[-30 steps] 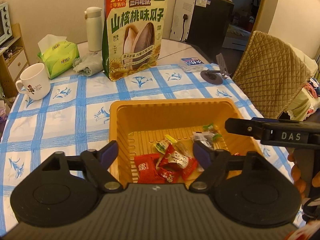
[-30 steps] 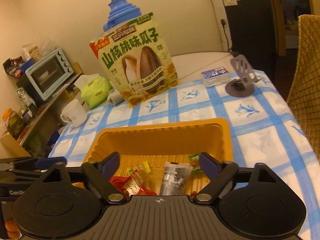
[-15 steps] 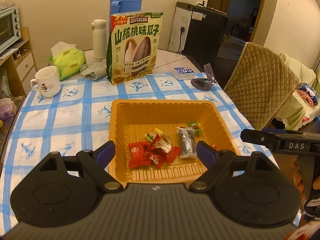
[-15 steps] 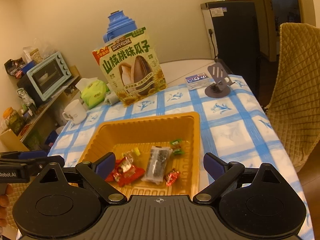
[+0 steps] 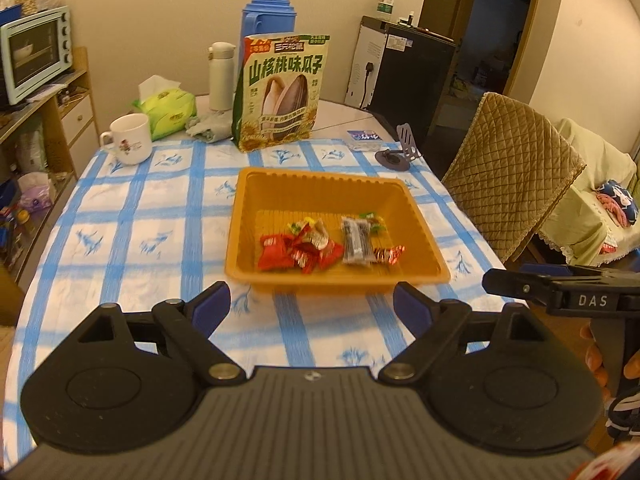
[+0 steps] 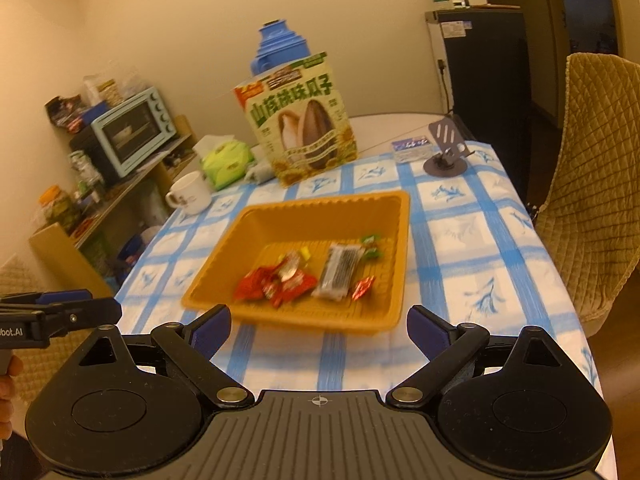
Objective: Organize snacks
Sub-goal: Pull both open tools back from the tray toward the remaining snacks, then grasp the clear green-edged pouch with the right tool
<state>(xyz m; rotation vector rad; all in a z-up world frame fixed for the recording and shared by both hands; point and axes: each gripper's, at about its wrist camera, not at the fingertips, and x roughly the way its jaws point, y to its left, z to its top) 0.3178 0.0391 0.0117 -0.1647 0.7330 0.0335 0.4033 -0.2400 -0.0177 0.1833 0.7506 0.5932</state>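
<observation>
**Left wrist view: snacks gathered in an orange tray, both grippers empty**

Left wrist view is centred on a shallow orange plastic tray (image 5: 320,190) with ribbed walls and a grooved floor, set on a worktop (image 5: 132,220) covered by a white cloth checked in blue. Crinkled red snack packets (image 5: 280,254) are heaped at the near left of the tray floor. Just to their right a long dark bar in clear wrap (image 5: 355,240) is laid, with a small green sweet (image 5: 370,218) beyond it and a red foil sweet (image 5: 390,255) at its near end.

A tall glossy sunflower-seed bag (image 5: 282,92) is stood upright behind the tray, with a blue flask (image 5: 269,12) behind it. A white mug (image 5: 130,139) and a soft green tissue pack (image 5: 168,112) are seen to the left, and a quilted chair back (image 5: 508,172) to the right.

The left gripper (image 5: 311,307) is held short of the tray's near rim, jaws having just been opening and now spread wide, nothing between them. The right gripper (image 6: 319,329) is likewise seen on the near side of the tray, jaws wide and empty.
</observation>
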